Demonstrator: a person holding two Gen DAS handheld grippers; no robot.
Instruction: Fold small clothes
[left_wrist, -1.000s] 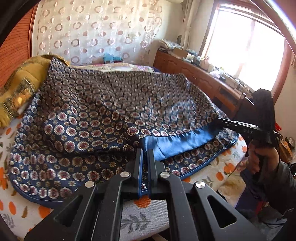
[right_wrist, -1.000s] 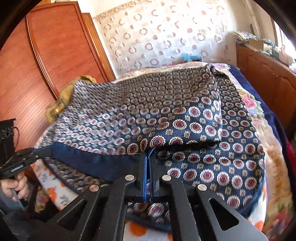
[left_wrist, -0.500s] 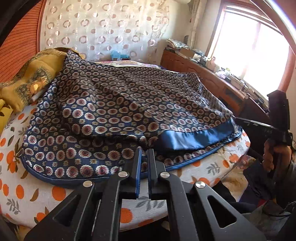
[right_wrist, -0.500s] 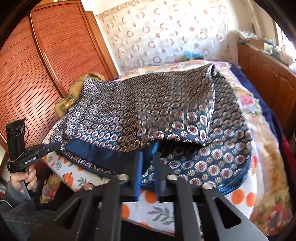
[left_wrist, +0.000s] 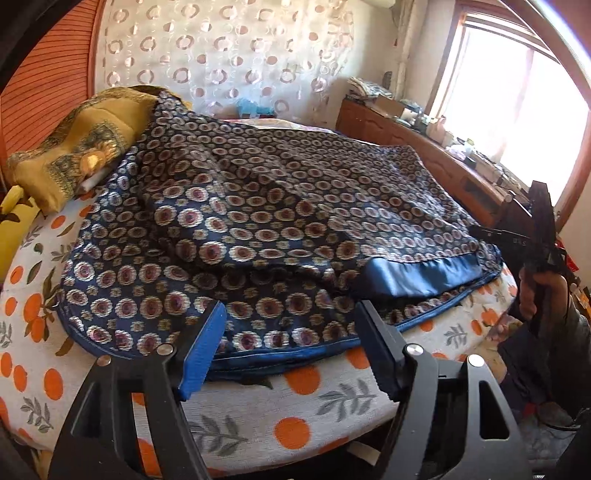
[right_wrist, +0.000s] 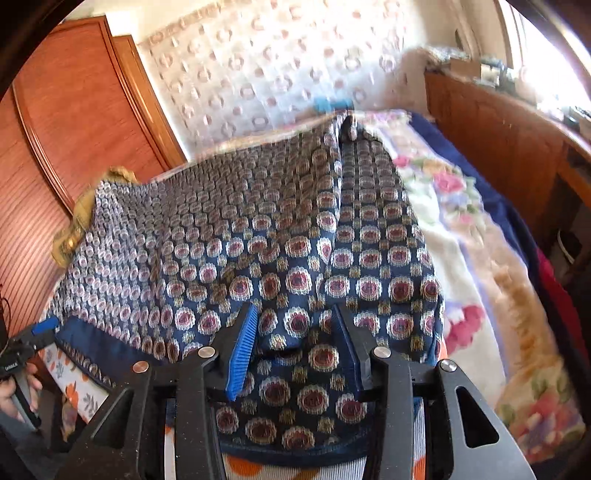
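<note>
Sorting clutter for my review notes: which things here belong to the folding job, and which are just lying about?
Job:
- patterned blue garment, folded over
- left gripper, jaws opening
- right gripper, jaws opening

Lying about:
- yellow cloth
- floral blanket
- cluttered wooden cabinet

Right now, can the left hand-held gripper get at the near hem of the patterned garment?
Probably yes. The left hand-held gripper has its jaws opening, nothing between them, and the patterned garment has its near hem lying flat on the orange-print sheet just ahead, with nothing in the way.
</note>
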